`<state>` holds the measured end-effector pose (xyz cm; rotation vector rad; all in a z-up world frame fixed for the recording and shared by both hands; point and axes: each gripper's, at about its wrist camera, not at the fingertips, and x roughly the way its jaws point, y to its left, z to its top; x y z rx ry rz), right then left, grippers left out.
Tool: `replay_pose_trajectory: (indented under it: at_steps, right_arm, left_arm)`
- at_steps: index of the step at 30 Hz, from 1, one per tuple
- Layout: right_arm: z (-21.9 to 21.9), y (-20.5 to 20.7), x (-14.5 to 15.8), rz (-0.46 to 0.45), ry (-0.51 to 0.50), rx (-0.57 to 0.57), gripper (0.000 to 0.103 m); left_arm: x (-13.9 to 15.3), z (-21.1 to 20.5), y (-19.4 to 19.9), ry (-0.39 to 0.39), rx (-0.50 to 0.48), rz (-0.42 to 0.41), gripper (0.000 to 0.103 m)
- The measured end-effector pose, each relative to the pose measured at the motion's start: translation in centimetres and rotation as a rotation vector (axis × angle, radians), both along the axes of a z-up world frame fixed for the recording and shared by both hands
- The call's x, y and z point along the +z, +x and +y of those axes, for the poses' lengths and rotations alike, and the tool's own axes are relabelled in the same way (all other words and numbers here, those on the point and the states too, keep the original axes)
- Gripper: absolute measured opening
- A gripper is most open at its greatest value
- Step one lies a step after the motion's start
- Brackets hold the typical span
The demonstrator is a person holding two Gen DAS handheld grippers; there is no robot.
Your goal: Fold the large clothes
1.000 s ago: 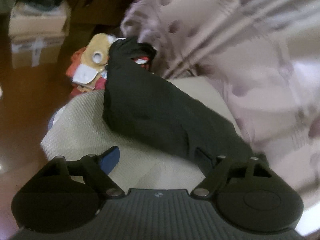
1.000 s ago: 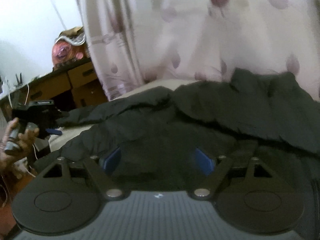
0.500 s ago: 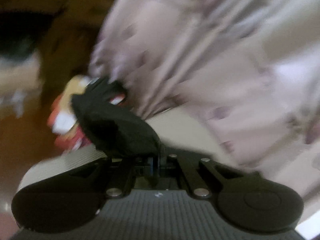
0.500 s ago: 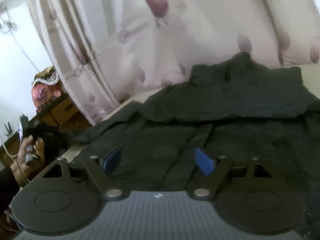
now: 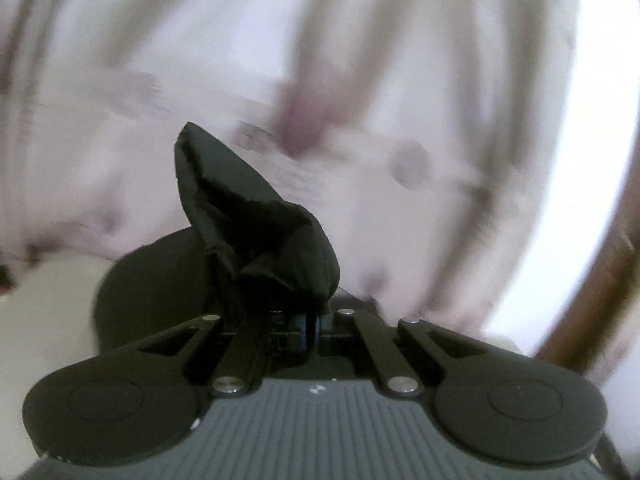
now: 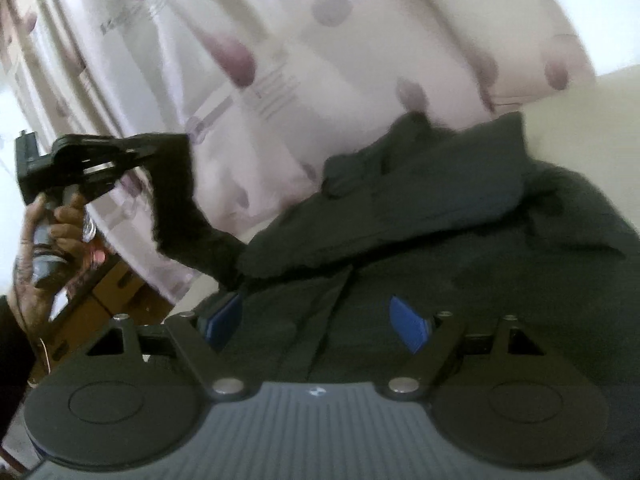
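Dark jacket sleeve [image 5: 256, 240] pinched in left gripper [image 5: 310, 326], raised beside dotted curtain [image 5: 400, 80].

Seen from right wrist: left gripper [image 6: 176, 140] clamped on sleeve [image 6: 180, 208], lifted left of jacket [image 6: 460, 220]. Matte, rumpled jacket body spread on pale bed [image 6: 600, 120], directly beneath wide-open right gripper [image 6: 316, 320] with blue pads [image 6: 408, 322].

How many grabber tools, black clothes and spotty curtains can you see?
Grabber tools: 2, the left gripper and the right gripper.
Black clothes: 1, the black garment.
Spotty curtains: 1, the curtain.
Total: 4.
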<state>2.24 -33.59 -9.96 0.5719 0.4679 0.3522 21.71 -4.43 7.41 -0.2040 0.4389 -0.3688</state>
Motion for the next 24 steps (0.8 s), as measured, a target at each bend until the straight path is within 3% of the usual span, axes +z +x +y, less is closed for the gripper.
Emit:
replay_pose_trajectory:
  at_steps: [6,9,10,11,12,13,14,16,18,24]
  right_arm:
    - [-3.5,-1.1,-0.3,-0.006,0.009,-0.056,0.087]
    - [-4.8,-1.2,-0.8,0.011,0.019,-0.073,0.087]
    - [-5.1,-1.3,-0.9,0.014,0.024,-0.078,0.087]
    - [-5.4,-1.4,-1.0,0.015,0.028,-0.082,0.087]
    - [-5.6,-1.4,-1.1,0.016,0.031,-0.082,0.087]
    - [-5.9,-1.4,-1.1,0.016,0.032,-0.083,0.087]
    - [-5.9,-1.3,-1.0,0.016,0.032,-0.084,0.087]
    - [-6.1,-1.1,-0.8,0.010,0.031,-0.083,0.087]
    - [-6.3,-0.6,-0.3,-0.003,0.026,-0.082,0.087]
    - [-6.3,3.6,2.2,-0.047,-0.022,-0.078,0.087]
  left_arm:
    - [-5.8,-10.2,1.4,0.092,-0.171,0.062,0.003]
    - [-9.6,-13.0,1.9,0.123,-0.226,0.098,0.014]
    - [-10.6,-13.5,1.7,0.135,-0.238,0.091,0.029]
    - [-11.4,-13.8,1.3,0.146,-0.252,0.072,0.052]
    - [-11.8,-13.6,0.9,0.158,-0.262,0.052,0.066]
    - [-12.1,-13.3,0.1,0.170,-0.264,0.017,0.092]
    - [-12.2,-13.1,-0.4,0.174,-0.256,-0.021,0.102]
    - [-12.2,-12.3,-2.7,0.161,-0.247,-0.102,0.103]
    - [-11.8,-11.4,-3.5,0.176,-0.244,-0.126,0.103]
    - [-12.8,-7.4,-3.7,0.185,-0.182,-0.076,0.098]
